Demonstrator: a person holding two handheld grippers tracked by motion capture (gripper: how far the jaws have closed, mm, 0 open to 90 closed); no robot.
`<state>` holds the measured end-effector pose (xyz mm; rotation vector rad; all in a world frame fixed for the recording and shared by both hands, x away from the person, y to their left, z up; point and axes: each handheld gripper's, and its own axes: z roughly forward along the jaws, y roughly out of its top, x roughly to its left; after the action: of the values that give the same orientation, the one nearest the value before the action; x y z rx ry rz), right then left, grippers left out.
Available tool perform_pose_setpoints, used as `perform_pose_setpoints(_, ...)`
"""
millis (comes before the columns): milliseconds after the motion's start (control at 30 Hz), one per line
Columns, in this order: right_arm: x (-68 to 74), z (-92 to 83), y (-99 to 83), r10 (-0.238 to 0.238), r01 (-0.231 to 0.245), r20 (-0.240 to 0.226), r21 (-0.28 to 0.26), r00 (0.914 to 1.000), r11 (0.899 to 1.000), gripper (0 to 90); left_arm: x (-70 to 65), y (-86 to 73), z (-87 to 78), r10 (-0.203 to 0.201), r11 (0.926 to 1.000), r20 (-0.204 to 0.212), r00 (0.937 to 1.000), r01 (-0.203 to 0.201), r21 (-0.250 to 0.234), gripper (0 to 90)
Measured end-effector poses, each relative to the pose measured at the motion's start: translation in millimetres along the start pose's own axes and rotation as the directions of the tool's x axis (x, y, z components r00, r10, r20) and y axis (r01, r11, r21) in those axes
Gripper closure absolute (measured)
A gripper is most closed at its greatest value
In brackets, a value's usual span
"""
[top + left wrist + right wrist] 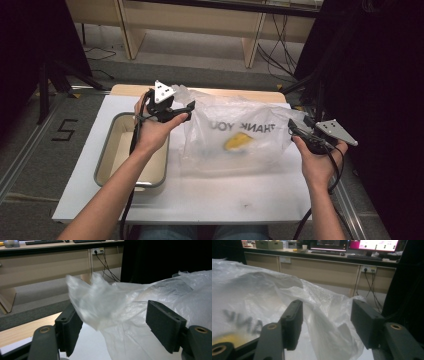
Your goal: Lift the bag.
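Observation:
A clear plastic bag (pixel 240 131) printed "THANK YOU" lies on the white table (pixel 225 197) with a yellow object (pixel 237 141) inside it. My left gripper (pixel 188 111) is at the bag's left top corner. In the left gripper view its jaws (pixel 113 327) stand wide apart, and the bag's crumpled handle (pixel 100 302) hangs loose between them without touching the pads. My right gripper (pixel 296 128) is at the bag's right edge. Its jaws (pixel 327 325) are open too, with a fold of the bag (pixel 329 315) lying slack between them. The yellow object (pixel 227 338) shows through the film.
A grey-rimmed metal tray (pixel 106 150) sits on the table under my left forearm, left of the bag. Wooden desk legs (pixel 130 35) and cables stand beyond the table's far edge. Dark curtains flank both sides.

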<state>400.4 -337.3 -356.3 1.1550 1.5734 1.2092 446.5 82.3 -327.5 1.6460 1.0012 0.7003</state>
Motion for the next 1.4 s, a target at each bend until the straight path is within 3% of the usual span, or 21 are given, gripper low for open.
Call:
perform_pose_setpoints(200,-1.7,-3.5,3.4,-0.009,0.010,0.020,-0.038,0.9998,0.999,33.4,4.8,-4.4,-2.0,0.005,0.9996,-0.006,1.0000,-0.004,0.028,26.3)
perform_pose_setpoints(300,-3.4,-7.3,7.6,-0.011,0.012,0.013,-0.082,0.9999,0.997,27.9,6.4,-5.4,-3.7,0.004,0.9996,-0.010,0.9999,-0.003,0.029,26.3)
perform_pose_setpoints(533,-9.9,-17.5,12.5,0.014,-0.012,0.016,-0.134,0.9998,0.991,17.6,1.9,-9.5,-8.5,0.024,0.9988,0.013,0.9996,-0.024,0.043,26.1)
perform_pose_setpoints(667,-13.9,-22.4,7.8,0.015,-0.015,-0.002,-0.119,0.9999,0.993,16.4,-0.5,-13.3,-11.9,0.022,0.9983,0.029,0.9993,-0.024,0.053,26.1)
perform_pose_setpoints(867,-18.6,-32.1,-0.7,0.019,-0.024,-0.042,-0.107,0.9989,0.994,16.1,-6.6,-18.0,-20.1,0.051,0.9965,0.050,0.9974,-0.054,0.063,26.0)
perform_pose_setpoints(967,-19.2,-38.2,1.4,0.034,-0.042,-0.065,-0.129,0.9973,0.991,16.1,-10.3,-21.2,-21.6,0.068,0.9947,0.061,0.9958,-0.072,0.074,26.0)
perform_pose_setpoints(1200,-10.4,-43.6,15.1,0.013,-0.032,-0.109,-0.172,0.9940,0.985,15.9,-13.9,-27.6,-23.8,0.078,0.9927,0.075,0.9941,-0.084,0.087,26.2)
perform_pose_setpoints(1400,-6.7,-45.8,2.8,-0.005,-0.009,-0.133,-0.108,0.9911,0.994,15.5,-19.4,-36.3,-31.1,0.088,0.9900,0.109,0.9902,-0.099,0.101,26.3)
